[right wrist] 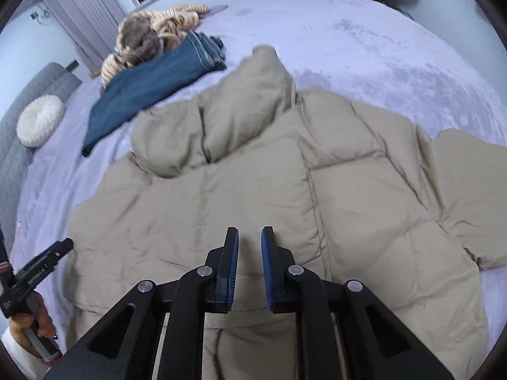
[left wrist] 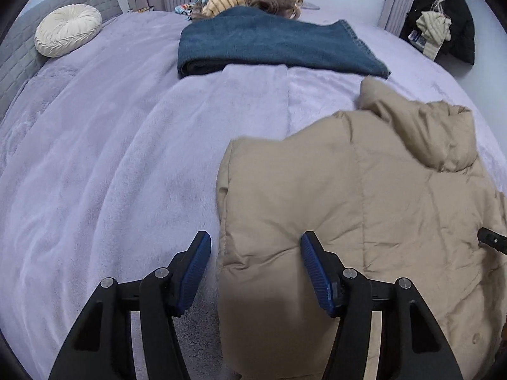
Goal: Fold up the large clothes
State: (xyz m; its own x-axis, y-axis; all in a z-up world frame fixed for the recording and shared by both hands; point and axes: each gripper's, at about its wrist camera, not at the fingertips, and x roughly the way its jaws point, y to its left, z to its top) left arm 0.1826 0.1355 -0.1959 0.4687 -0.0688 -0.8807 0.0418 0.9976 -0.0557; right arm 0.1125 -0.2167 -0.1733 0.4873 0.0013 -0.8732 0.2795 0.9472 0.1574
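Far left on the bed (left wrist: 95, 158): a round cushion (left wrist: 68, 30), well clear of the work

Further along, a folded blue blanket (left wrist: 269, 44) near the jacket's hood, not to be dragged

Left claw (left wrist: 256, 245) spread wide, straddling the left edge of the tan padded jacket (right wrist: 253, 196), nothing gripped; best closed on that edge, through the full padding

Jacket lying spread flat on the bed, hood bunched at the top, one sleeve out to the right

Right claw (right wrist: 249, 240) nearly together but with a gap, over the jacket's middle, holding nothing; better used to press the fold line down while the left side comes over
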